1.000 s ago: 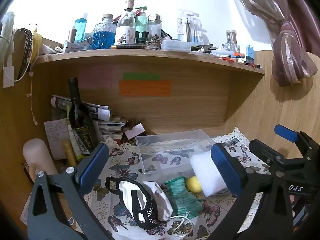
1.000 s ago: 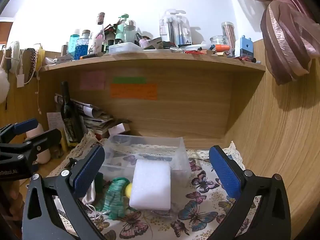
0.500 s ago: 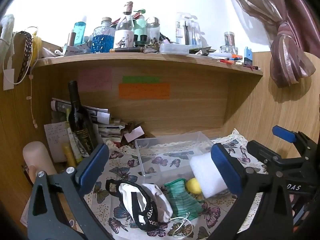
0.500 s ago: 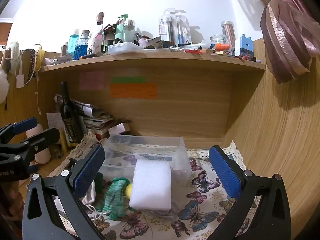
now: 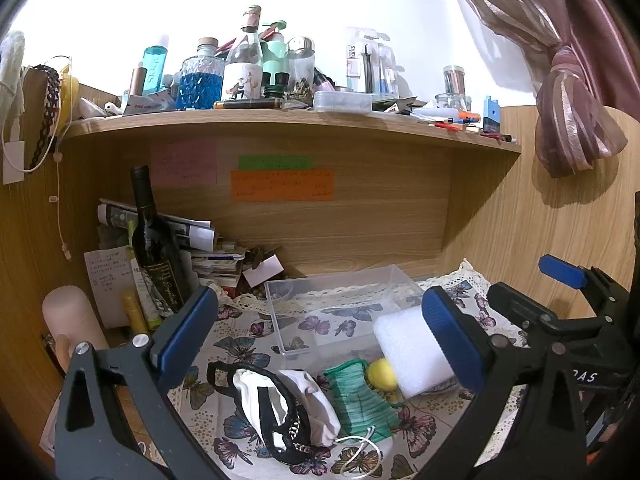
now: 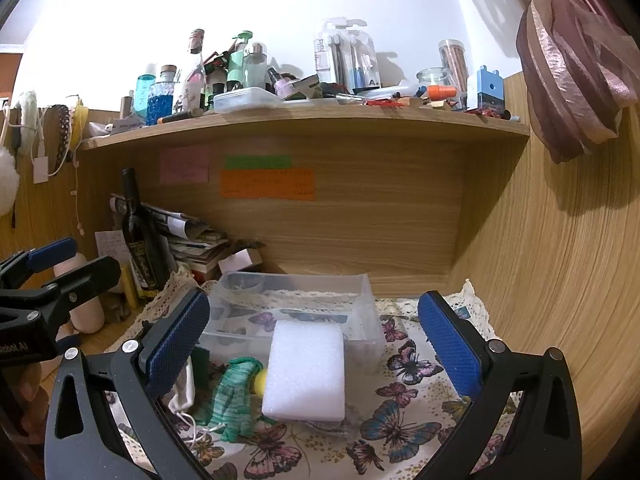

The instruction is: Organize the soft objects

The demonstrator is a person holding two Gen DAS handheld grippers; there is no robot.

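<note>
Wooden desk alcove [image 6: 360,220] under a cluttered shelf [image 5: 280,120]; butterfly-print cloth [image 6: 400,432] with a lace edge covers the desk surface.

Clear plastic bin [image 5: 340,304], rectangular, open-topped, sits on the cloth toward the back wall; the butterfly print shows through its floor. Nothing soft visible inside it.

White foam block [image 6: 306,368]: thick rectangular slab, fine-pored matte surface, rounded corners. It lies on the cloth just in front of the bin, its far edge against or overlapping the bin's near wall; contact there is hard to judge.

White cloth pouch with black straps [image 5: 280,404]: crumpled, limp, a small chain trim on its lower black edge. It lies left of the other soft things, in front of the bin.

Green knitted piece [image 6: 234,396]: ribbed teal-green fabric, bunched, a white cord trailing from its lower end. It lies between the pouch and the foam block.

Yellow ball [image 5: 382,374]: small, smooth, wedged between the green knit and the foam block, touching both.

Left gripper [image 5: 320,332]: jaws wide apart, holding nothing, above the pouch and knit.

Right gripper [image 6: 314,340]: jaws wide apart, holding nothing, the foam block framed between its blue pads [image 6: 448,344] but well clear of both.

Dark wine bottle [image 5: 154,256] stands upright at back left beside stacked papers [image 6: 192,240].
</note>
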